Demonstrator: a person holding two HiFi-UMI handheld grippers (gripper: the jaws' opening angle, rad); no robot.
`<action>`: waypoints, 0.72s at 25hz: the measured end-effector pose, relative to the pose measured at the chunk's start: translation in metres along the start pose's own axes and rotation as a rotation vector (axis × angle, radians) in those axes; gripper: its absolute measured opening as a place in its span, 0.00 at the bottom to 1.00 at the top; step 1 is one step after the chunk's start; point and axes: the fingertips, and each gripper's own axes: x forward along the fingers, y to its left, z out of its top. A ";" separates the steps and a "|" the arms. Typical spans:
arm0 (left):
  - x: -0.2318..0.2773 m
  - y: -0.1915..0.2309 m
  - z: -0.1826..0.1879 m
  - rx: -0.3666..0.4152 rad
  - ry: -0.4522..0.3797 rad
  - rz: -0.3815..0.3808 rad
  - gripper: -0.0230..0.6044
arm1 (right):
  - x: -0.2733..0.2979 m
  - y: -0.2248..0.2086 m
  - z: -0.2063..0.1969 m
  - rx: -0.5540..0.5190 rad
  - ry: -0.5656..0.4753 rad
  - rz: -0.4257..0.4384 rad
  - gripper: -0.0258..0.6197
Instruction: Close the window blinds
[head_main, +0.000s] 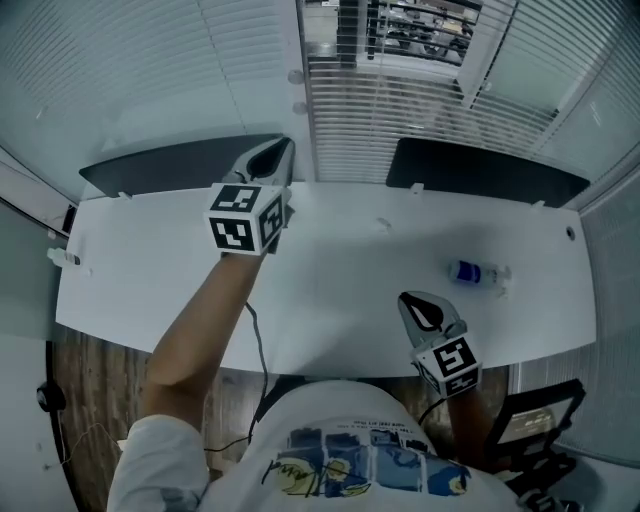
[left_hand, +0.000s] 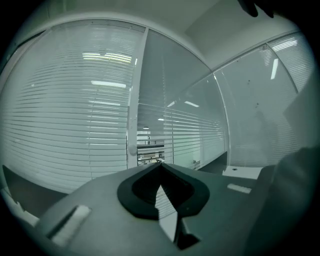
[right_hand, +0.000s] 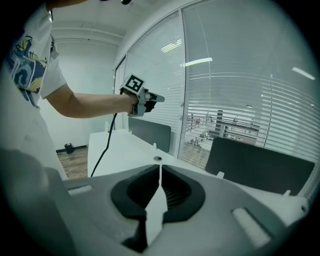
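A white desk (head_main: 340, 275) with dark divider panels (head_main: 490, 175) stands over wood floor (head_main: 95, 370).

Cool dim teal cast, ceiling-light glare on glass, fisheye-bent edges, dark corner vignettes

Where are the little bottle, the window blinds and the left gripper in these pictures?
bottle (head_main: 480, 272): head view, middle of its body.
blinds (head_main: 420, 110): head view, slats of the middle window.
left gripper (head_main: 286, 143): head view, at its closed tips.
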 end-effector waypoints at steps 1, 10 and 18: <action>-0.009 -0.006 -0.005 0.005 0.005 -0.015 0.05 | 0.000 0.002 0.000 -0.007 -0.003 0.006 0.05; -0.066 -0.078 -0.032 0.006 0.031 -0.107 0.05 | -0.011 -0.016 0.008 -0.039 -0.031 0.053 0.05; -0.116 -0.120 -0.042 -0.017 0.054 -0.189 0.05 | -0.014 -0.012 0.028 -0.042 -0.037 0.088 0.05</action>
